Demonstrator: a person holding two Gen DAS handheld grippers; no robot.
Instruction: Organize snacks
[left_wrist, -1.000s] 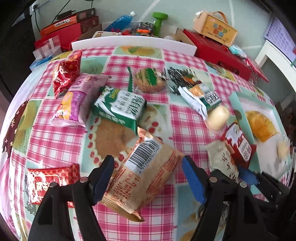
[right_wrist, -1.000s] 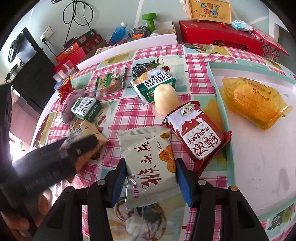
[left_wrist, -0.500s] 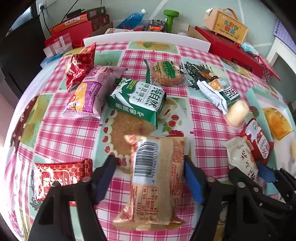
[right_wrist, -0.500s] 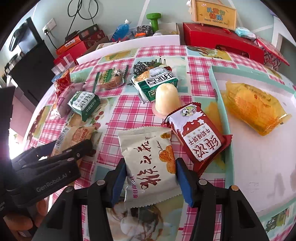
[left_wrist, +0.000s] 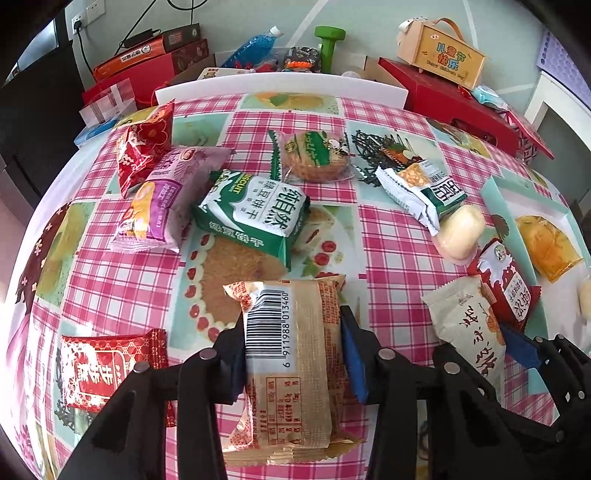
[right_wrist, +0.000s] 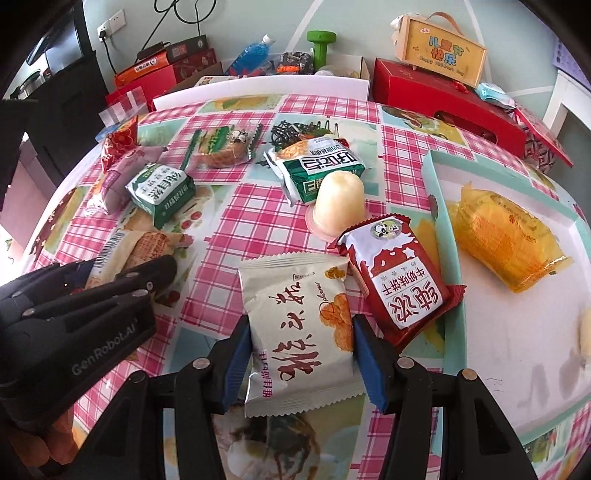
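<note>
Tan barcode packet (left_wrist: 291, 354) sits clamped in the left tool (left_wrist: 293, 354). Right tool (right_wrist: 301, 354) grips a cream snack packet (right_wrist: 299, 328) on the bench (right_wrist: 236, 206).

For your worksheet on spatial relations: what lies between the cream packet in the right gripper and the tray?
The red milk-biscuit packet lies between the cream packet and the tray, its far end overlapping the tray's rim; the right wrist view shows it best.

— Hidden behind the left tongs (left_wrist: 291, 360)?
— Sides of the tan barcode packet (left_wrist: 291, 354), plus a corner of the red packet (left_wrist: 107, 365).
— Cut off at the edge?
— Pale snack (right_wrist: 584, 334) on the tray (right_wrist: 441, 236), right side, too little showing to identify.
— Readable print on the cream packet (right_wrist: 295, 332)?
— Small lines too fine.
</note>
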